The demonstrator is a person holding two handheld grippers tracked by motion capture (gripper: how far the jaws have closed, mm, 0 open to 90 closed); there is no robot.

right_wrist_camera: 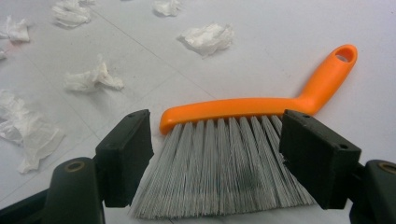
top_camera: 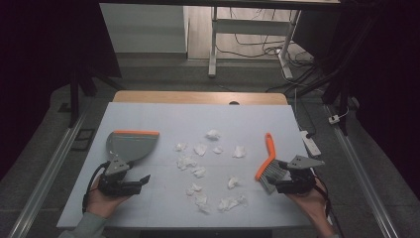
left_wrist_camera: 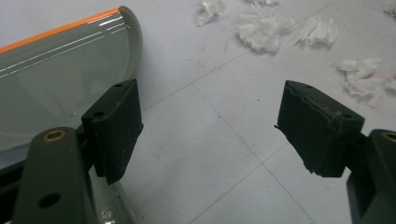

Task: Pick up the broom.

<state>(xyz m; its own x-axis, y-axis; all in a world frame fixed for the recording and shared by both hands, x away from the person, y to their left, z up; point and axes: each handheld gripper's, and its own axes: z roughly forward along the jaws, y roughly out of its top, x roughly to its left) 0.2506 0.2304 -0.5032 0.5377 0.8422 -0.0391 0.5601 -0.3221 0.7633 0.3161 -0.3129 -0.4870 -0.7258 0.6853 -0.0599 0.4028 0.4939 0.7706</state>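
Observation:
A grey dustpan [top_camera: 130, 144] with an orange lip lies at the left of the white table top [top_camera: 148, 114]. Several crumpled white paper scraps [top_camera: 200, 148] are strewn across the middle. An orange-handled brush [top_camera: 268, 148] with grey bristles lies at the right. My left gripper [top_camera: 143, 180] stands open just below the dustpan [left_wrist_camera: 56, 70], with bare table between its jaws [left_wrist_camera: 217, 126] and scraps [left_wrist_camera: 261, 30] beyond. My right gripper [top_camera: 275, 186] is open, its jaws standing either side of the brush's bristles [right_wrist_camera: 219, 154]. The brush handle [right_wrist_camera: 243, 108] runs across beyond the jaws.
A white power strip [top_camera: 310, 141] lies off the table's right edge. Metal rails [top_camera: 47, 173] run along both sides of the table. A desk frame and cables [top_camera: 257, 49] stand on the floor beyond the far edge.

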